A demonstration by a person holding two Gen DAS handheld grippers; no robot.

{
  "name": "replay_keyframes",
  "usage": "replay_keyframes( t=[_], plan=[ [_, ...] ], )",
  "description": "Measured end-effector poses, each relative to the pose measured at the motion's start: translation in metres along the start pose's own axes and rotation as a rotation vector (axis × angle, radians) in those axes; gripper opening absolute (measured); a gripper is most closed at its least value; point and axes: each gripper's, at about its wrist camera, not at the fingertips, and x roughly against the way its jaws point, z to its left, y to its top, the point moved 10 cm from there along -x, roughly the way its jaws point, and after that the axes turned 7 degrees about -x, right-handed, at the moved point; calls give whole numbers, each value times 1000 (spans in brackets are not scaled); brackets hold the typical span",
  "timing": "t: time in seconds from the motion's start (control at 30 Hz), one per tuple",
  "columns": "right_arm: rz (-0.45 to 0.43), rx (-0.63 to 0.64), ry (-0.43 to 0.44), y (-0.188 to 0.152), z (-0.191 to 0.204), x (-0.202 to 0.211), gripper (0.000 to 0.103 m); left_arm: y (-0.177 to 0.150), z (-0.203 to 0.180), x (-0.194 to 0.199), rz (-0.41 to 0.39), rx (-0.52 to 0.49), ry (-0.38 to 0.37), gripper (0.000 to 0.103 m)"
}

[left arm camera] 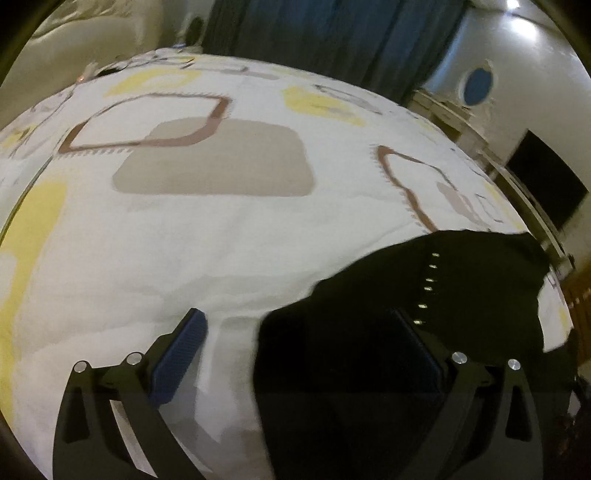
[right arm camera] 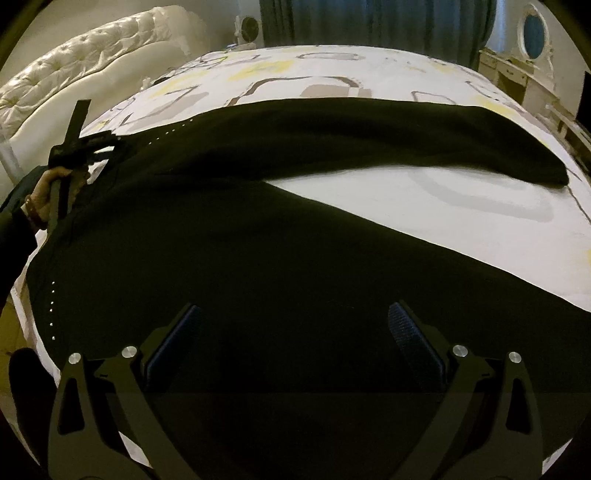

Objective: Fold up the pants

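Note:
Black pants [right arm camera: 258, 240] lie spread on a bed [right arm camera: 461, 221], both legs running to the right with a wedge of bedspread between them. A row of small silver studs [right arm camera: 51, 310] runs along the side seam. My right gripper [right arm camera: 295, 332] is open and hovers over the near leg. In the left wrist view the pants [left arm camera: 424, 295] lie at the lower right, studs [left arm camera: 428, 284] showing. My left gripper [left arm camera: 303, 339] is open at the waist edge, one finger over the bedspread, the other over the fabric. It also shows in the right wrist view [right arm camera: 92, 144], in a hand.
The bedspread [left arm camera: 221, 240] is white with yellow, beige and brown squares. A tufted cream headboard [right arm camera: 74, 74] stands at the left. Blue curtains [right arm camera: 369, 22] hang behind. A white dresser with an oval mirror [right arm camera: 532, 37] and a dark screen [left arm camera: 546, 184] stand at the right.

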Motion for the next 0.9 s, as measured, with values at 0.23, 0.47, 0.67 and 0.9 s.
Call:
replay_keyframes(
  t=[0.23, 0.47, 0.67, 0.9],
  plan=[
    [-31, 81, -2, 42, 2, -2, 101, 6, -3, -9, 28, -13, -65, 34],
    [-106, 316, -6, 157, -10, -36, 101, 6, -7, -7, 37, -33, -138, 11],
    [-109, 542, 32, 247, -16, -97, 101, 9, -11, -4, 23, -53, -175, 10],
    [8, 635, 86, 288, -35, -163, 86, 11, -12, 4, -26, -35, -255, 10]
  ],
)
